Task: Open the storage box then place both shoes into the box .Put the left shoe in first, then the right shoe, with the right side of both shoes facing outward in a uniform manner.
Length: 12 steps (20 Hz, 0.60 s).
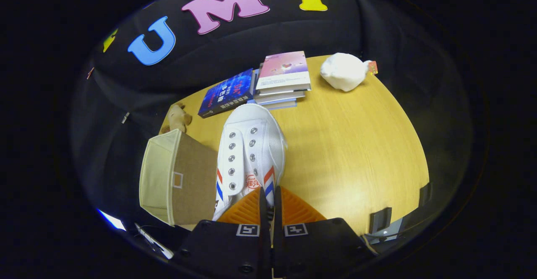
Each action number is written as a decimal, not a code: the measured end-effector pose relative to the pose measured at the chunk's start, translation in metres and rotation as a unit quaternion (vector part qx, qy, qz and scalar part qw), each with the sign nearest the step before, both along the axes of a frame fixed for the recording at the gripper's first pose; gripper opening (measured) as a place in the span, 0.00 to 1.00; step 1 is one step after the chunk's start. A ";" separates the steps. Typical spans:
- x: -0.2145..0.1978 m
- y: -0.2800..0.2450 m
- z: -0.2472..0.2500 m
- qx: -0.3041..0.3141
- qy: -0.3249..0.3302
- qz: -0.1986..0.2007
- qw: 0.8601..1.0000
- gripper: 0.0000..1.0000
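— One white shoe is clenched at its heel by the tool, toe toward twelve o'clock.
— And the box?
— At nine o'clock of the shoe (just beside it), on the counter.

Bare table right (box left)

One shoe, one box, three books.

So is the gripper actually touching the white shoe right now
Touching. In the gripper view the gripper has its fingers nearly closed on the heel edge of the white shoe, which hangs beside the storage box.
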<state>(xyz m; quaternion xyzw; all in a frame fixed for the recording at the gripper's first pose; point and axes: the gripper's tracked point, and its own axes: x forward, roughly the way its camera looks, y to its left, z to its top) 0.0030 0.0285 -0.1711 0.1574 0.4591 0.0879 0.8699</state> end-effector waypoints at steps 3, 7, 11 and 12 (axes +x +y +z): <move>-0.001 0.045 0.024 0.030 -0.002 -0.001 1.000 0.07; -0.007 0.105 0.051 0.055 -0.006 0.013 0.998 0.06; -0.013 0.166 0.061 0.074 0.000 0.031 0.997 0.06; -0.014 0.180 0.059 0.076 0.004 0.036 0.996 0.06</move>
